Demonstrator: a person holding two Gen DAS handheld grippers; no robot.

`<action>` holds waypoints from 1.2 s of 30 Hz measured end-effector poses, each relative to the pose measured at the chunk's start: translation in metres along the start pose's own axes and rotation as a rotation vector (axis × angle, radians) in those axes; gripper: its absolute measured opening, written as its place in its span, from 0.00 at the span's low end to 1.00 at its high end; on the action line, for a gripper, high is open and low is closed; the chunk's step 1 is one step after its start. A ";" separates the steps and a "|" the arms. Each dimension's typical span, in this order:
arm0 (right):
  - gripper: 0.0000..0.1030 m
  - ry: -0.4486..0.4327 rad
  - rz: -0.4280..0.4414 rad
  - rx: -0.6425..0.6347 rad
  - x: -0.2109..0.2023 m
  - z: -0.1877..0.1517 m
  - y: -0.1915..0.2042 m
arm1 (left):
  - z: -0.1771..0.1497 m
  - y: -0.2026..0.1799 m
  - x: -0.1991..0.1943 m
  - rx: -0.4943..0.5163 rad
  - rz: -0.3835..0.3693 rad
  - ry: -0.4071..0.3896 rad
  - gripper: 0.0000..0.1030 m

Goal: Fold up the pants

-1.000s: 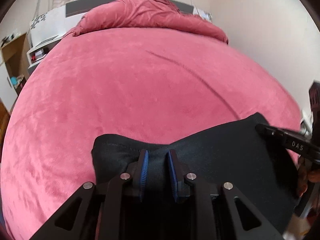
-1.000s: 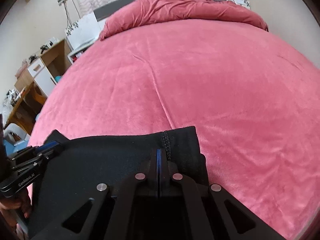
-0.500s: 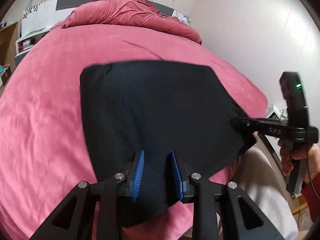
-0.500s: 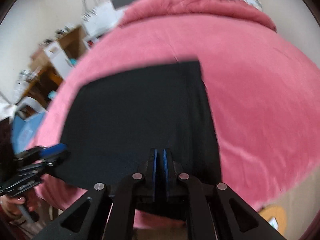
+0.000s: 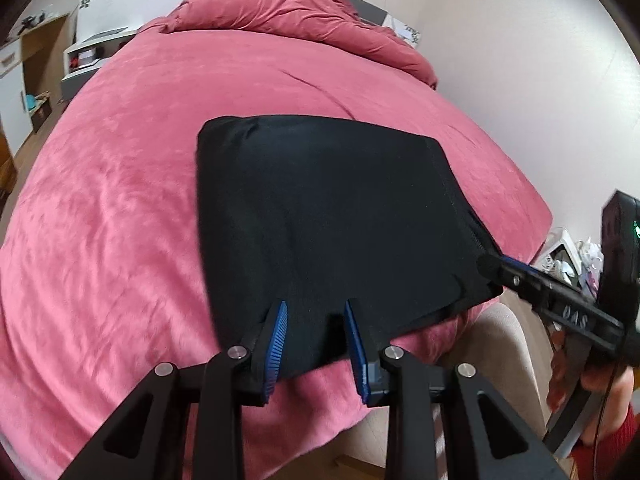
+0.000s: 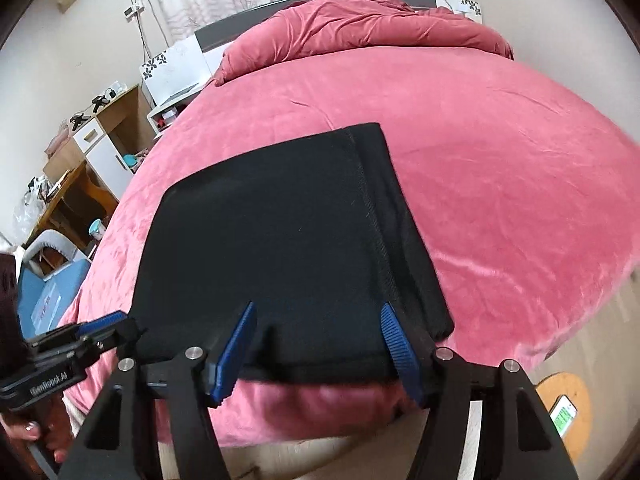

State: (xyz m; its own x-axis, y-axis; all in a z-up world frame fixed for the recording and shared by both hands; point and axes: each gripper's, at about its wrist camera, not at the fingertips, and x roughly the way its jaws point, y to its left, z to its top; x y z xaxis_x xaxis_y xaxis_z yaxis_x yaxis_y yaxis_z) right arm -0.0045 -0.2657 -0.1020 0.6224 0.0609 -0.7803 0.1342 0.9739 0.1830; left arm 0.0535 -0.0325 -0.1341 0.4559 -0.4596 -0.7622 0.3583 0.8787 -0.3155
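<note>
Both grippers angle downward at the bed's near edge. One pair of black pants, folded flat, lies there. Left gripper fingers narrowly apart, right gripper fingers opening wide; neither grips the pants.

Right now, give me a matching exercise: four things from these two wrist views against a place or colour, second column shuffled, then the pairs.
Things:
1. pants
2. bedspread
3. pads of the right hand-held gripper
4. bunched duvet

Places or colours:
A. pink, covers the bed
B. piled at the headboard end
C. black, folded flat near the bed's front edge
D. blue, ribbed

Pairs: 1-C, 2-A, 3-D, 4-B
</note>
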 end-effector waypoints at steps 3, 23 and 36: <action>0.68 0.000 0.023 0.005 -0.008 -0.012 0.005 | -0.004 -0.004 -0.010 0.027 0.049 -0.025 0.29; 0.88 0.032 0.024 -0.033 0.029 0.041 -0.047 | 0.028 0.045 0.023 -0.038 0.116 -0.054 0.37; 0.92 0.299 0.315 0.058 0.123 0.079 -0.100 | 0.063 0.070 0.064 0.024 0.017 0.025 0.65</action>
State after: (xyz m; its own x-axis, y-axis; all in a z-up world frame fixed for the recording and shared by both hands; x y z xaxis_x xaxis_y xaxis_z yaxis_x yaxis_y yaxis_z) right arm 0.1193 -0.3728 -0.1691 0.3900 0.4222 -0.8183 0.0222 0.8841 0.4667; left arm 0.1590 -0.0089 -0.1697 0.4420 -0.4407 -0.7813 0.3699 0.8830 -0.2888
